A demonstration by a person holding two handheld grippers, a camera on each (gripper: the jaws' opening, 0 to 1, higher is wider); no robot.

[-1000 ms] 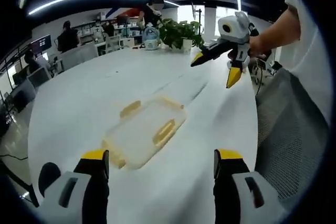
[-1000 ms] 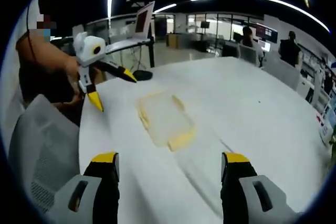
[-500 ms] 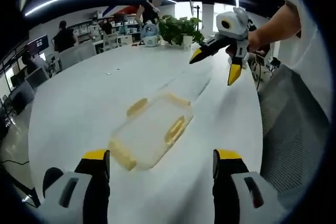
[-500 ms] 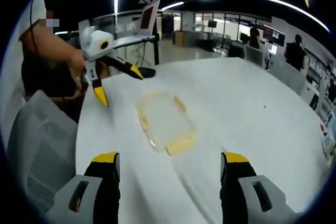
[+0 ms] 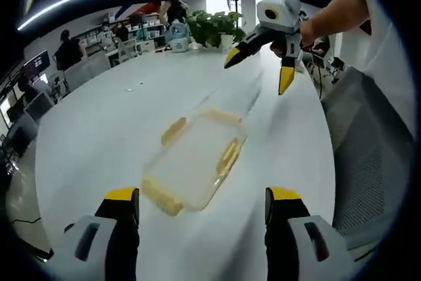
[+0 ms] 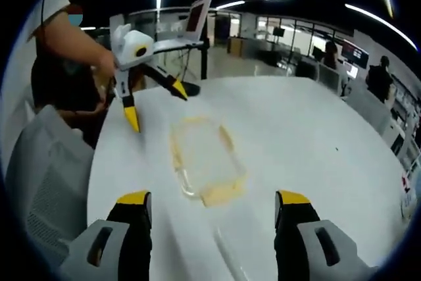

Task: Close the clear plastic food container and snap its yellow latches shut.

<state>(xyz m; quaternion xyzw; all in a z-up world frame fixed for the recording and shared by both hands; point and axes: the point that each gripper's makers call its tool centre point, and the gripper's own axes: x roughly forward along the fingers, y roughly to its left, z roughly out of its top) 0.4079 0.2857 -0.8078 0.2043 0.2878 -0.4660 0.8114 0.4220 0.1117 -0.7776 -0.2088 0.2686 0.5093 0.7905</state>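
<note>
A: Clear plastic food container point(image 5: 195, 162) flat on white table point(image 5: 99, 116), centre of left gripper view, just above and between the yellow-tipped jaws of left gripper point(image 5: 200, 205). Apart from both jaws, no contact. Jaws spread wide, empty.

B: Same in right gripper view: container point(image 6: 202, 159) at centre, above right gripper point(image 6: 212, 210), not touching. Jaws wide apart, nothing held.

A: Right gripper point(image 5: 256, 70) also upper right in left gripper view, held by a hand point(image 5: 299, 34), hanging over the table beyond the container. Jaws splayed, empty.

B: Left gripper point(image 6: 152, 105) upper left in right gripper view, jaws splayed, up off the table, near container's far left corner, apart from it.

A: Left gripper view extras: potted plant point(image 5: 210, 27) and water jug point(image 5: 176, 34) at top, far table edge. Mesh chair point(image 5: 368, 143) at right.

B: Right gripper view extras: open laptop point(image 6: 191, 21) top centre, mesh chair point(image 6: 39, 182) at left.

A: Container look: rectangular, transparent, yellow latches point(image 5: 228, 156) on the sides and ends. Lid on or off, latches snapped or not: cannot tell, blurred.
</note>
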